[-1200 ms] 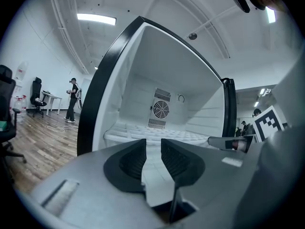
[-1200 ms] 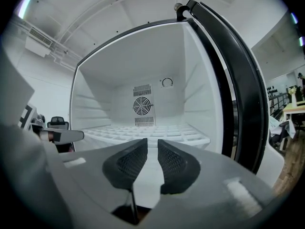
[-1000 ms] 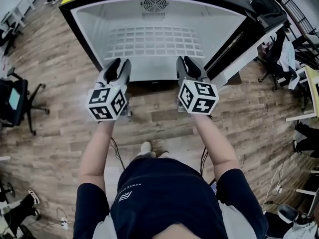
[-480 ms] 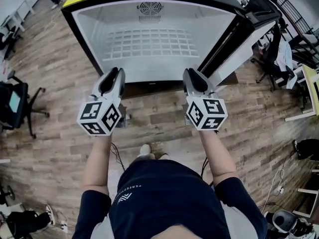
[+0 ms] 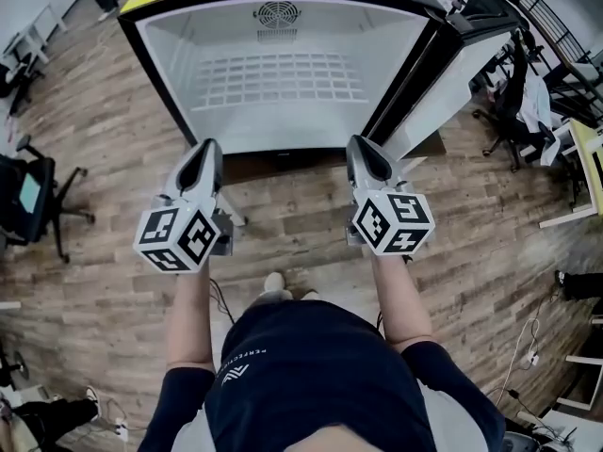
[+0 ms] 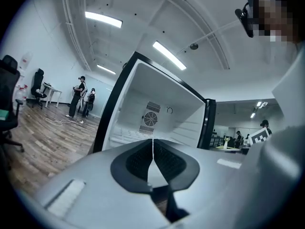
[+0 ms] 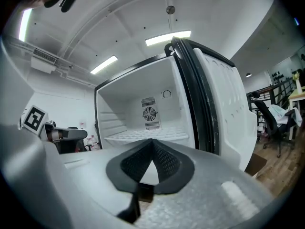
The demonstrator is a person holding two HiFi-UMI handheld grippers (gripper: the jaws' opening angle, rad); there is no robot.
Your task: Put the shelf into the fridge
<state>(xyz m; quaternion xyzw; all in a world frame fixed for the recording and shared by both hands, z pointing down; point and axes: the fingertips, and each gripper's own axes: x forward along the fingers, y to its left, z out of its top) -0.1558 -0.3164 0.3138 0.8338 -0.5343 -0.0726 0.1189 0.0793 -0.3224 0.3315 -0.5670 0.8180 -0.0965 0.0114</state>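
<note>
- The shelf (image 5: 283, 78) lies flat inside the fridge (image 5: 165, 64), spanning its cavity below the fan grille (image 5: 275, 13) on the back wall.
- My left gripper (image 5: 209, 149) hovers just in front of the fridge's mouth, jaws clenched together on nothing.
- My right gripper (image 5: 363, 147) hovers before the fridge too, jaws pressed together, empty.
- The door (image 5: 443, 73) stands swung wide at the fridge's right.

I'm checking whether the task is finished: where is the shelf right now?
In the head view, the white wire shelf lies flat inside the open fridge, at top centre, below the rear fan.
</note>
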